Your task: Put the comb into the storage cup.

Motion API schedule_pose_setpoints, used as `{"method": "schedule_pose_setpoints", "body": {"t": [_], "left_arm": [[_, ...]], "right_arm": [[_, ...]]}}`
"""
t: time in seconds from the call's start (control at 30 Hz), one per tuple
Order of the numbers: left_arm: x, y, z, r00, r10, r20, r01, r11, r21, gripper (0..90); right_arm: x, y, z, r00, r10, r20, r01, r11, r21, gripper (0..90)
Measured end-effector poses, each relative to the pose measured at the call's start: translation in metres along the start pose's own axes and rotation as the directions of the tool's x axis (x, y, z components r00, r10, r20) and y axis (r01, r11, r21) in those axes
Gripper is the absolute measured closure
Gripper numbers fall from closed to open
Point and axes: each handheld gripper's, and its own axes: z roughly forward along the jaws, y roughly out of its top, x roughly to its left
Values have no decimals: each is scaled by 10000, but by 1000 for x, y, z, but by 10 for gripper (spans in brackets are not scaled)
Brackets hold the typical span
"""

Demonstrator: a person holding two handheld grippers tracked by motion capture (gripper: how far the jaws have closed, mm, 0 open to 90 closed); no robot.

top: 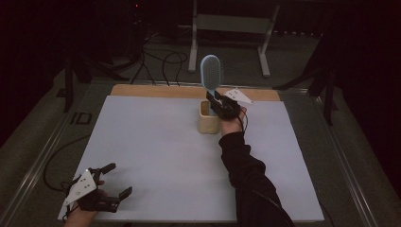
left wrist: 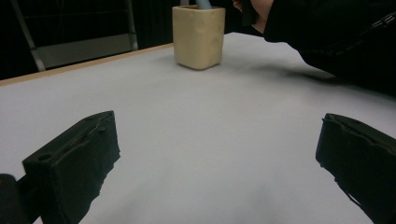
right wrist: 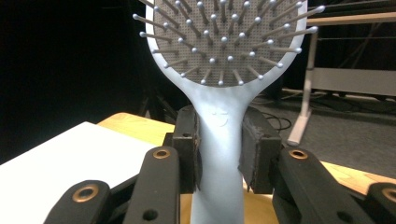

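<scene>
A pale blue hairbrush (top: 211, 72) stands upright, its handle going down into a cream square cup (top: 207, 119) near the back of the white mat. My right gripper (top: 218, 101) is shut on the brush's handle just above the cup. In the right gripper view the handle (right wrist: 219, 140) sits pinched between the two black pads, with the bristled head (right wrist: 224, 42) above. My left gripper (top: 113, 182) lies at the mat's front left corner, open with nothing between its jaws. In the left gripper view the cup (left wrist: 198, 35) is far ahead.
The white mat (top: 156, 156) covers a wooden table whose bare edge (top: 156, 91) shows at the back. A metal frame (top: 231, 28) and cables (top: 161, 61) lie on the floor beyond. A dark sleeve (top: 248, 184) crosses the mat's right half.
</scene>
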Motion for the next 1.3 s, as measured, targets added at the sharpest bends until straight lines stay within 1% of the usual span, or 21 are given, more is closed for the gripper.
{"method": "schedule_pose_setpoints", "body": {"t": [0.37,0.43,0.47,0.53,0.6,0.7,0.77,0.83,0.87,0.9,0.93,0.97,1.0,1.07,1.13,1.2,1.23,1.27,1.3], "left_arm": [[0,0,0,10000,3,-3,-3,10000,-19,0],[0,0,0,10000,-4,-5,4,10000,-23,0],[0,0,0,10000,-5,-6,5,10000,-21,0],[0,0,0,10000,-7,-3,7,10000,-31,0],[0,-1,0,10000,-8,-11,8,10000,-24,0],[0,-1,0,10000,-10,-17,10,10000,-26,0],[0,-1,0,10000,-10,-17,10,10000,-28,0],[0,-1,0,10000,11,-20,-11,10000,-9,0],[0,-1,0,10000,-1,-15,1,10000,-20,0],[0,-1,0,10000,0,-20,0,10000,-27,0],[0,-1,0,10000,0,-25,0,10000,-25,0],[0,-1,0,10000,1,-28,-1,10000,-29,0],[0,-1,0,10000,9,-36,-10,10000,-24,0],[0,-1,0,10000,9,-31,-9,10000,-24,0],[0,-1,0,10000,3,-35,-4,10000,-15,0],[0,0,0,10000,10,-35,-10,10000,-19,0],[0,0,0,10000,19,-37,-19,10000,-20,0],[0,0,0,10000,17,-37,-17,10000,-18,0],[0,0,0,10000,18,-42,-18,10000,-11,0]], "right_arm": [[1,-9,-3,9989,-387,-282,382,9991,-173,708],[1,-12,-3,9978,-600,-292,595,9981,-169,707],[1,-13,-3,9971,-634,-417,629,9979,-142,707],[2,-15,-3,9953,-883,-395,878,9960,-132,707],[2,-16,-2,9944,-900,-550,900,9959,-33,705],[3,-16,-1,9923,-1122,-527,1127,9936,51,704],[3,-15,-1,9925,-1096,-538,1103,9938,103,701],[2,-15,-1,9933,-1073,-424,1078,9941,115,689],[2,-15,-1,9936,-1060,-396,1065,9943,104,659],[2,-15,-2,9946,-977,-355,983,9951,134,573],[2,-15,-1,9955,-831,-452,841,9962,221,491],[2,-16,0,9958,-756,-510,776,9962,385,426],[2,-17,0,9955,-790,-521,812,9958,424,380],[2,-18,-1,9949,-835,-560,857,9956,389,317],[2,-16,-2,9960,-732,-520,752,9965,372,219],[1,-15,-3,9937,-866,-714,900,9949,463,133],[1,-15,-3,9931,-901,-746,939,9944,491,105],[2,-14,-3,9938,-881,-679,915,9946,495,101],[1,-14,-4,9937,-870,-713,909,9944,539,90]]}}
